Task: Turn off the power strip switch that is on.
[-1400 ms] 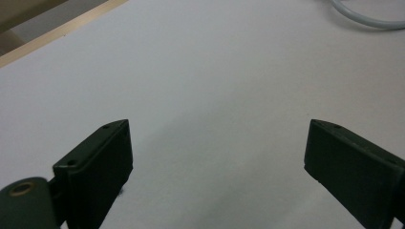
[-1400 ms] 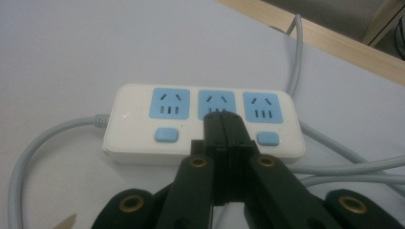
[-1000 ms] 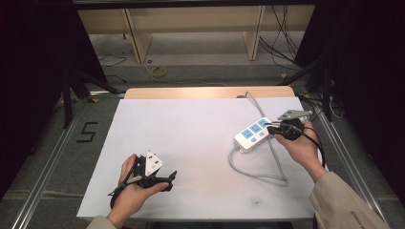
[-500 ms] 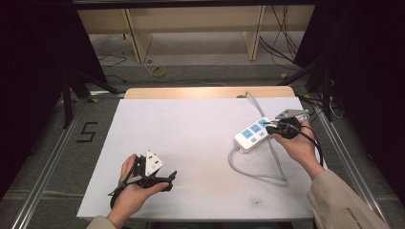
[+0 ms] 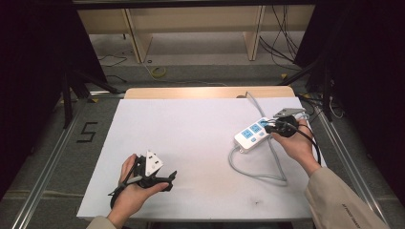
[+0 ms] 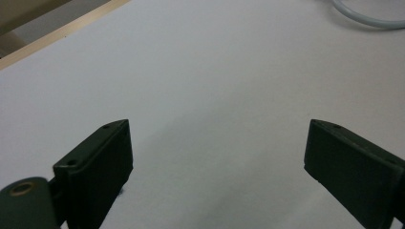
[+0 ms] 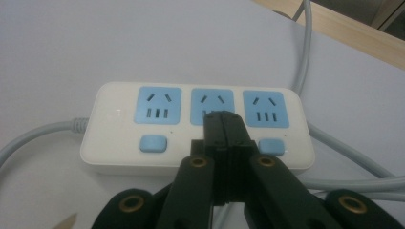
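Observation:
A white power strip (image 5: 250, 136) with three blue sockets and blue buttons (image 7: 154, 143) lies at the right of the white table (image 5: 191, 129). Its grey cable (image 5: 258, 174) loops toward the front. My right gripper (image 5: 268, 128) is shut with nothing between its jaws. In the right gripper view, the right gripper (image 7: 223, 117) has its tips over the power strip's (image 7: 114, 138) middle socket and hides the middle button; whether it touches is unclear. My left gripper (image 5: 165, 180) rests low at the front left, held in a hand. In its own view, the left gripper (image 6: 217, 143) is wide open over bare table.
A wooden strip (image 5: 191, 92) runs along the table's far edge, with a shelf frame (image 5: 253, 38) and loose cables on the floor behind. A bend of the grey cable (image 6: 363, 16) lies far ahead of the left gripper. Metal rails (image 5: 47, 162) flank the table.
The right hand has edged slightly left, bringing the shut jaws further over the power strip. The left hand and its gripper have stayed put.

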Demonstrator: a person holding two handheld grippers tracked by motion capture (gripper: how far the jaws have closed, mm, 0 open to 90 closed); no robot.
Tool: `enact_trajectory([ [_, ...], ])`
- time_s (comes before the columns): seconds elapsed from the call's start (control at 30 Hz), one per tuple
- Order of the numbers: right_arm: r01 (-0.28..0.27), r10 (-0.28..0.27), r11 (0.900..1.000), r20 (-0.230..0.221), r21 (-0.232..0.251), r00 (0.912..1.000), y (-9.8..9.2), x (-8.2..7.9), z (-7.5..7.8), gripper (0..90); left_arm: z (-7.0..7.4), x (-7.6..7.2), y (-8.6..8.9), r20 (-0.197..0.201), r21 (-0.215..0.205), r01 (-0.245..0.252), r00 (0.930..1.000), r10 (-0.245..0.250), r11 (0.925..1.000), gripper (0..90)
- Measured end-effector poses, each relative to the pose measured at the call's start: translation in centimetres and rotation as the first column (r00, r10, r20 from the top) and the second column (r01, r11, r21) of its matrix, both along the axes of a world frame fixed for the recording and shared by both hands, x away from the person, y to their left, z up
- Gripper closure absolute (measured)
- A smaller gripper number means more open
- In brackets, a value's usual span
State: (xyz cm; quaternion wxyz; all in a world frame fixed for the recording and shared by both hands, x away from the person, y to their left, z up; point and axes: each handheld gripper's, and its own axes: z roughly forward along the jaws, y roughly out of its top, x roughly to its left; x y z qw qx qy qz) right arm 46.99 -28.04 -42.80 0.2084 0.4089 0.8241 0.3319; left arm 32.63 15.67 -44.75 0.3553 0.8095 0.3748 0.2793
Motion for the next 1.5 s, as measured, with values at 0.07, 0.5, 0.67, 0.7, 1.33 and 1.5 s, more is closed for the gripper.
enact_trajectory([
  [0.07, 0.001, -0.001, 1.0, 0.0, 0.0, 1.0, 0.0, 0.1, 0.0, 90.0, 0.0, 0.0, 0.0, 0.0, 0.0, 0.0, 1.0, 0.0, 1.0, 8.8],
  [0.5, 0.01, -0.011, 1.0, -0.025, -0.015, 0.9996, 0.3, 1.1, -0.9, 90.0, 0.0, 0.0, 0.0, -0.001, 0.004, 0.004, 1.0, -0.004, 1.0, 8.8],
  [0.67, 0.013, -0.014, 1.0, -0.032, -0.02, 0.9994, 0.2, 1.4, -1.2, 90.0, 0.0, 0.0, 0.0, -0.002, 0.006, 0.005, 1.0, -0.005, 1.0, 8.8],
  [0.7, 0.016, -0.016, 1.0, -0.035, -0.018, 0.9992, 0.3, 1.5, -1.2, 90.0, 0.0, 0.0, 0.0, -0.001, 0.006, 0.005, 1.0, -0.005, 1.0, 8.8],
  [1.33, 0.0, -0.003, 0.999, -0.072, -0.037, 0.9974, 0.8, 2.4, -2.0, 90.0, 0.0, 0.0, 0.0, -0.001, 0.006, 0.007, 1.0, -0.007, 1.0, 8.8],
  [1.5, -0.003, -0.001, 0.999, -0.09, -0.042, 0.996, 1.0, 2.4, -2.0, 90.0, 0.0, 0.0, 0.0, -0.002, 0.006, 0.007, 1.0, -0.007, 1.0, 8.8],
])
